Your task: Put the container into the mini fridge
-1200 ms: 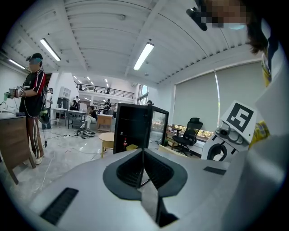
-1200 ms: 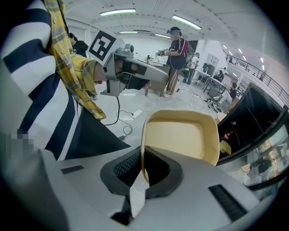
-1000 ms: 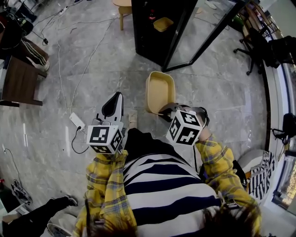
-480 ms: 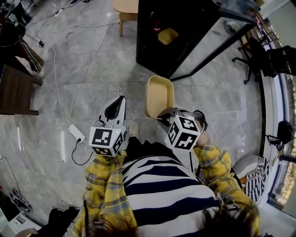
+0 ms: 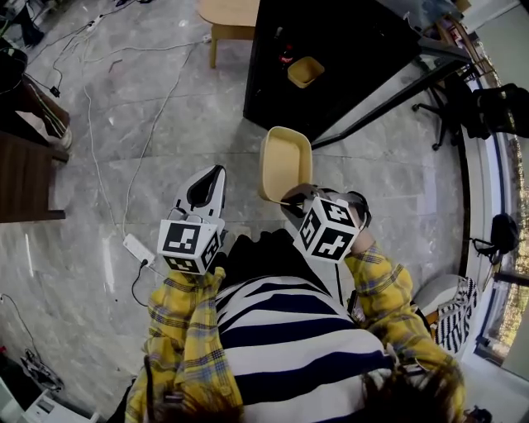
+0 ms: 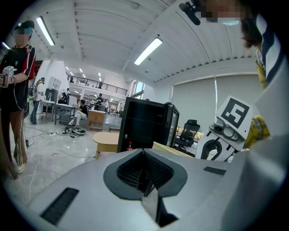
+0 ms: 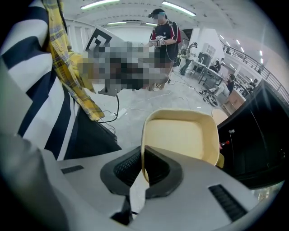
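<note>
I am gripping the cream plastic container with my right gripper. Its jaws are closing on the near rim, and the thin wall is standing on edge between the two pads. The container is hanging out in front of that gripper, above the grey stone floor and touching nothing else. Its open side is facing up toward my head camera and it is showing nothing inside.

The black mini fridge is standing just ahead of the container, near but apart from it. Its glass door is swinging wide open to my right. A second, smaller yellow container is sitting on a shelf inside the fridge. A small red-capped bottle is standing low in the cabinet.

I am holding my left gripper beside the right one, level with it. Its jaws are pressing together with nothing between them, and it is pointing toward the fridge.

A low wooden stool is sitting just left of the fridge. A white power strip and its cables are lying on the floor to my left. A black office chair is standing beyond the open door. In the left gripper view, a person in dark clothes is standing off to the left.
</note>
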The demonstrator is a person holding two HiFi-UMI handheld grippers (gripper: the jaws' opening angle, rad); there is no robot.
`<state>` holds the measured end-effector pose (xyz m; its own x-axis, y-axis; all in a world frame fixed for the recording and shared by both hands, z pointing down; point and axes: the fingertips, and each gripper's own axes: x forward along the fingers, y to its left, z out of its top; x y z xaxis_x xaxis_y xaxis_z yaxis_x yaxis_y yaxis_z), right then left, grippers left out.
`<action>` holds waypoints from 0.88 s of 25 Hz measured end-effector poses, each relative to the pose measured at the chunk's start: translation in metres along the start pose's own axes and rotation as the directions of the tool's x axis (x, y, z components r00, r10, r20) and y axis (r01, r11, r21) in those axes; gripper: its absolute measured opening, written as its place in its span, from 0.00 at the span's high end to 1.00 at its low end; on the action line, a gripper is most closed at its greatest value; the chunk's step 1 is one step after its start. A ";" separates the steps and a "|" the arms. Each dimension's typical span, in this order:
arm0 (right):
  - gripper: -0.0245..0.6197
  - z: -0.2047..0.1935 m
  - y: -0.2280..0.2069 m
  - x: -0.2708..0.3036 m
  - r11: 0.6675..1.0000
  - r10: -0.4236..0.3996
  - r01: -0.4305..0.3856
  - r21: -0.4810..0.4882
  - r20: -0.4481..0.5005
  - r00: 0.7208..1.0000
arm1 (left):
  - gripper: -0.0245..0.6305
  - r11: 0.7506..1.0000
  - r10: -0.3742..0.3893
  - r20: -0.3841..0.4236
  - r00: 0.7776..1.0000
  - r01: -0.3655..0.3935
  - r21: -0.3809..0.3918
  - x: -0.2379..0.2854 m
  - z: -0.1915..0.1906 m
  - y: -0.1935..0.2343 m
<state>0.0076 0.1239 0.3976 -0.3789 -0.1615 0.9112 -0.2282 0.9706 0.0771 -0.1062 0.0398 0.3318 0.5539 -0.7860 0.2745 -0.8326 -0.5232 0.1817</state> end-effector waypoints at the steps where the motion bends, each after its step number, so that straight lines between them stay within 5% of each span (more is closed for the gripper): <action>1: 0.92 0.004 -0.006 0.001 1.000 -0.004 0.004 0.005 -0.002 1.000 | 0.93 1.000 -0.004 0.001 1.000 0.004 0.000 0.003 0.002 0.005; 22: 0.92 0.013 -0.128 0.026 0.999 -0.019 0.020 0.026 -0.012 1.000 | 0.93 0.999 0.049 0.002 0.999 -0.049 -0.015 0.082 0.017 0.063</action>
<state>0.0150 -0.0072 0.4062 -0.3635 -0.1779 0.9145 -0.2587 0.9623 0.0843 -0.1128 -0.0635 0.3499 0.5120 -0.8117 0.2810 -0.8589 -0.4788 0.1819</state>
